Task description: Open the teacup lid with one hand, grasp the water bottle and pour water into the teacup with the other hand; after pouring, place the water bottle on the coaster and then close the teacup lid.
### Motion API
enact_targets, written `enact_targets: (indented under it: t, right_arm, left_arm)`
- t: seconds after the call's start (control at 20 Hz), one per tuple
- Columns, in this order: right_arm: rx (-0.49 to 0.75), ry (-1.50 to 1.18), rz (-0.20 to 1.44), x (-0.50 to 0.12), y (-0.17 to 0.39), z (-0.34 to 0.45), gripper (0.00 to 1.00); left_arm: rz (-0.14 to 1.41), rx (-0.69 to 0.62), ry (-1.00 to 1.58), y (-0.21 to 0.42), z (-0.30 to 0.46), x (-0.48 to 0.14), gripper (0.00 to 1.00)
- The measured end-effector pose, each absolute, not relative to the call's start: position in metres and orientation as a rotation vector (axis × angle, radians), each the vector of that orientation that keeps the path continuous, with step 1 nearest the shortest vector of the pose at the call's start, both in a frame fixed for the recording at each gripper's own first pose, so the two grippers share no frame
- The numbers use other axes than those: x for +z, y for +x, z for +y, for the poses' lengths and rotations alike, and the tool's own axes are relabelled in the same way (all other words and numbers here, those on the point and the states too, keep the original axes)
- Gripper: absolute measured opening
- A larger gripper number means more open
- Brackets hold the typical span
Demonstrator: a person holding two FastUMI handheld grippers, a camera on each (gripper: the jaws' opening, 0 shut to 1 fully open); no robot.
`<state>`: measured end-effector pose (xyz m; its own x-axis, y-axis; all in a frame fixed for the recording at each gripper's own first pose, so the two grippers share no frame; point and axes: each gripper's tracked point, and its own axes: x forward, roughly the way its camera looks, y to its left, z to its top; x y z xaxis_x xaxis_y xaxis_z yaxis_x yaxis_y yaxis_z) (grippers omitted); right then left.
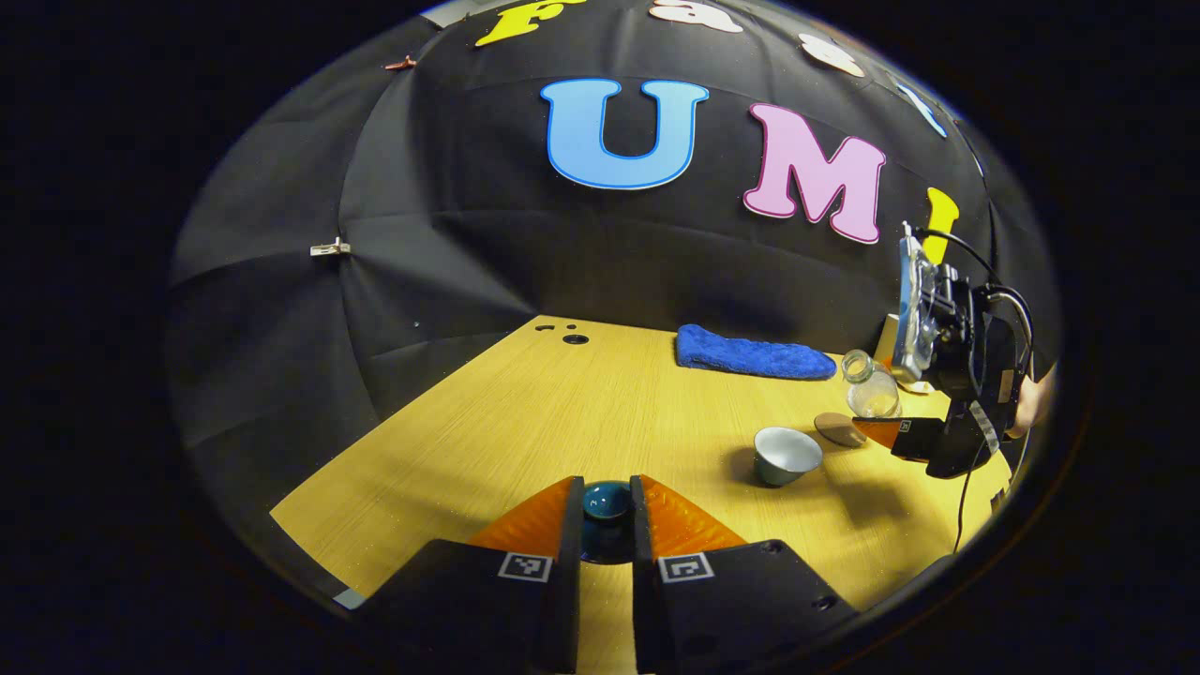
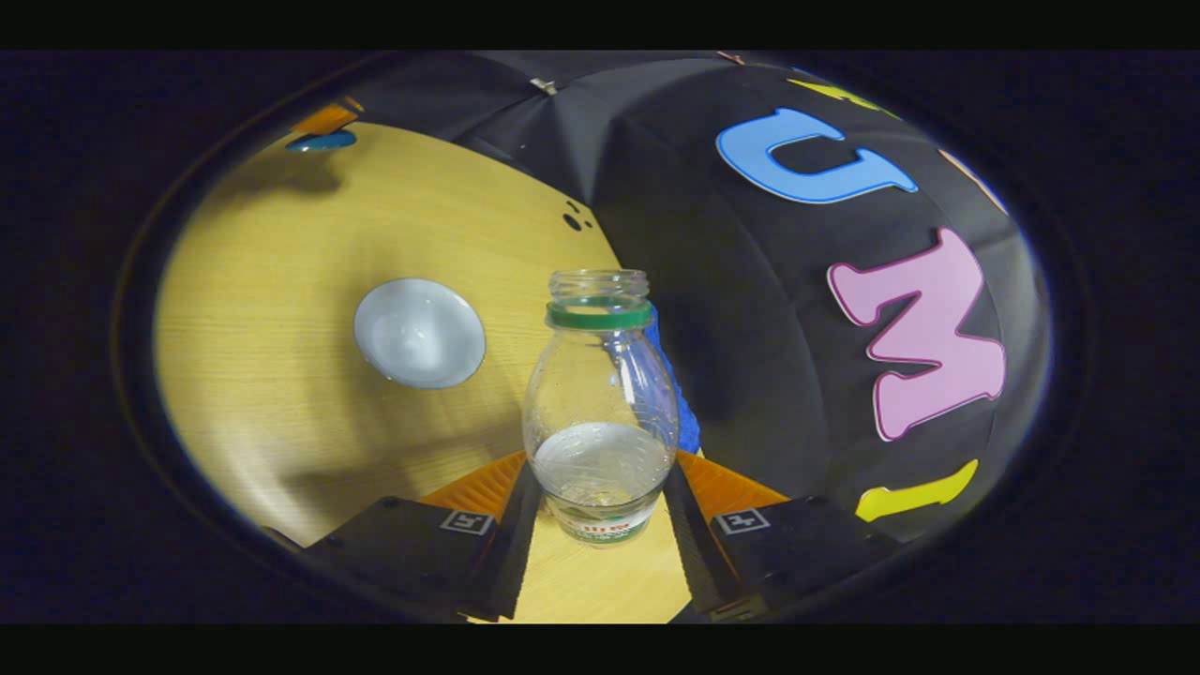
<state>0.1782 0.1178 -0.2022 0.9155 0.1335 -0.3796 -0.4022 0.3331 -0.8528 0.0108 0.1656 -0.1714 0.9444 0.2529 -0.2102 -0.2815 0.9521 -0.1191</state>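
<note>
My left gripper (image 1: 606,525) is shut on the dark teal teacup lid (image 1: 606,502), holding it just above the wooden table (image 1: 562,412). The uncovered teacup (image 1: 787,455) stands to the right, its pale inside showing. Beyond it lies the brown coaster (image 1: 837,428). My right gripper (image 1: 881,422) holds the clear water bottle (image 1: 870,386) tilted above the coaster. In the right gripper view, that gripper (image 2: 600,497) is shut on the bottle (image 2: 600,412), which is uncapped with a little water low down. The teacup (image 2: 419,333) lies left of it, and the left gripper (image 2: 323,122) with the lid (image 2: 321,142) is at the top left.
A folded blue towel (image 1: 755,356) lies at the back of the table near the black cloth wall, partly behind the bottle in the right gripper view (image 2: 689,422). Small dark holes (image 1: 572,336) mark the far table corner. A person's hand (image 1: 1031,398) holds the right gripper.
</note>
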Motion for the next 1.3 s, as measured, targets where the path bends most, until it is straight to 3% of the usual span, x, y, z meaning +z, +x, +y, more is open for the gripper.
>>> enact_targets:
  t: [0.05,0.1,0.15,0.4,0.5,0.7,0.9,1.0,1.3]
  right_arm:
    - [0.355,-1.206,0.268,-0.204,0.178,0.118,0.67]
    - [0.358,-1.223,0.274,-0.207,0.179,0.121,0.7]
    - [0.361,-1.239,0.277,-0.209,0.179,0.122,0.67]
    - [0.404,-1.314,0.3,-0.22,0.181,0.124,0.7]
    - [0.407,-1.36,0.294,-0.223,0.18,0.126,0.67]
    - [0.389,-1.441,0.319,-0.223,0.184,0.119,0.7]
    - [0.388,-1.491,0.333,-0.22,0.189,0.113,0.7]
    - [0.404,-1.532,0.324,-0.219,0.19,0.114,0.7]
    - [0.436,-1.595,0.336,-0.227,0.188,0.111,0.7]
  left_arm:
    - [0.196,0.277,-0.152,0.011,0.167,-0.172,0.27]
    - [0.199,0.28,-0.155,0.009,0.17,-0.174,0.27]
    - [0.202,0.281,-0.158,0.008,0.171,-0.175,0.27]
    - [0.208,0.257,-0.149,0.011,0.169,-0.175,0.24]
    - [0.208,0.244,-0.136,0.012,0.169,-0.173,0.27]
    - [0.211,0.223,-0.16,0.021,0.165,-0.173,0.23]
    - [0.215,0.218,-0.174,0.027,0.166,-0.172,0.27]
    - [0.219,0.22,-0.187,0.028,0.167,-0.173,0.23]
    - [0.238,0.235,-0.212,0.021,0.172,-0.181,0.24]
